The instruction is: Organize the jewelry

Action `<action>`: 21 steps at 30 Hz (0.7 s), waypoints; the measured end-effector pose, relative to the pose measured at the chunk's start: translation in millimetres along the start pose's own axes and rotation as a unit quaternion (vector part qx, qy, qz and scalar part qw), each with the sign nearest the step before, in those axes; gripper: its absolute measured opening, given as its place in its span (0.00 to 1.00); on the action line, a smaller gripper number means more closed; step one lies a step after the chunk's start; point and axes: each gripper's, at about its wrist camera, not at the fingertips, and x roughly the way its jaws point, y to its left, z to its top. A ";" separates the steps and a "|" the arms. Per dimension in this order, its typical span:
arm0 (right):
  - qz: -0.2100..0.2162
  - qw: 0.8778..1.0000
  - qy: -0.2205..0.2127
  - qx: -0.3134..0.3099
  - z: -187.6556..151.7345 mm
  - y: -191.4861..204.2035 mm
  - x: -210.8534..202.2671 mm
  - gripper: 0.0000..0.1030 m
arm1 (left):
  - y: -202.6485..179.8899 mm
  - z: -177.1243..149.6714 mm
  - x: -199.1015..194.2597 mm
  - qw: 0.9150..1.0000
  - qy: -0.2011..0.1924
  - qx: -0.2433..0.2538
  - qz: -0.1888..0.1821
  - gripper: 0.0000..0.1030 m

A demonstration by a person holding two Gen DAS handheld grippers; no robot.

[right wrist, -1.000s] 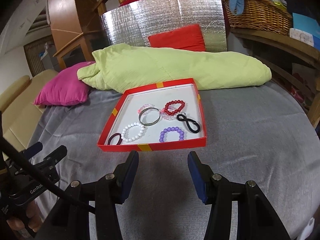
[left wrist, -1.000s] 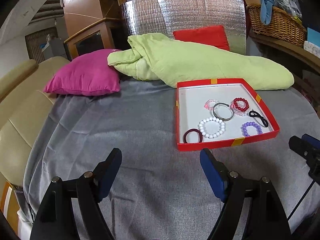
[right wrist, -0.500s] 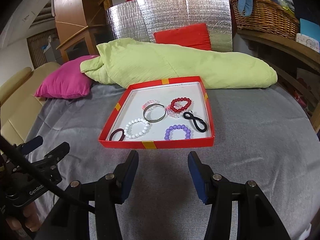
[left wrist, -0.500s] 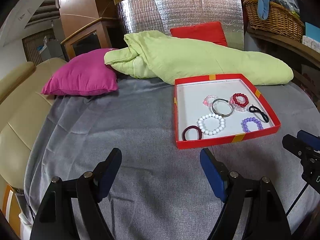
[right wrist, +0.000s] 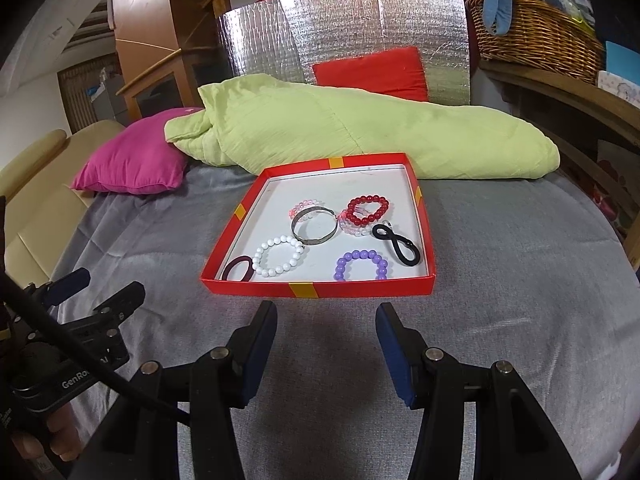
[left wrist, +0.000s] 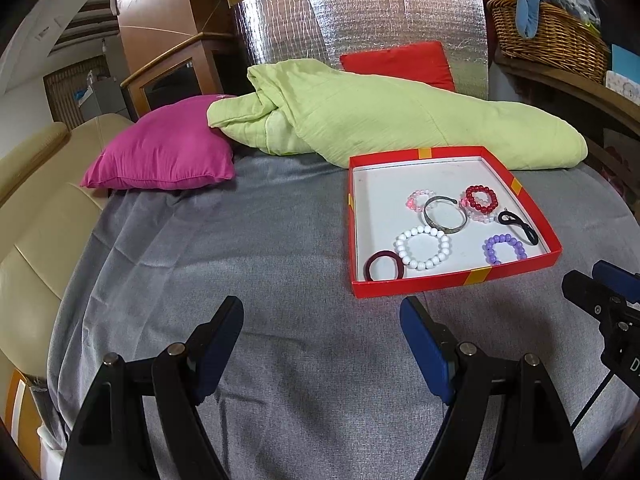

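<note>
A shallow red box [left wrist: 456, 280] [right wrist: 320, 290] with a white floor lies on the grey cloth. Inside it are several pieces: a white bead bracelet [right wrist: 279, 257], a silver bangle [right wrist: 314, 227], a red bead bracelet [right wrist: 368, 209], a purple bead bracelet [right wrist: 362, 265], a black hair tie [right wrist: 396, 245], a maroon hair tie [right wrist: 239, 269] and pink beads [right wrist: 306, 206]. My left gripper [left wrist: 322, 322] hovers open, left of and short of the box. My right gripper [right wrist: 326, 326] stands open just in front of the box's near wall. Nothing is between either pair of fingers.
A light green blanket [right wrist: 360, 132] lies bunched behind the box, with a magenta cushion [left wrist: 164, 152] to its left and a red cushion [right wrist: 372, 74] against a silver foil panel [right wrist: 344, 28]. A wicker basket [right wrist: 536, 34] sits on a wooden shelf at the right. A beige sofa [left wrist: 36, 216] borders the left.
The right wrist view has swung slightly, so the box now sits more centred before the right gripper. Both grippers keep the same opening.
</note>
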 end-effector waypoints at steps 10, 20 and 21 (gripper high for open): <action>0.002 1.000 0.002 0.002 -0.3 -0.5 -0.1 0.54 | 0.4 -0.5 0.9 1.000 0.002 0.001 0.000 0.79; 0.002 1.000 0.003 0.002 -0.1 -0.7 0.3 0.54 | 0.7 -1.1 0.7 1.000 0.003 0.005 -0.001 0.79; 0.002 1.000 0.003 0.002 0.1 -0.6 0.4 0.54 | 0.6 -1.0 0.7 1.000 0.003 0.005 -0.001 0.79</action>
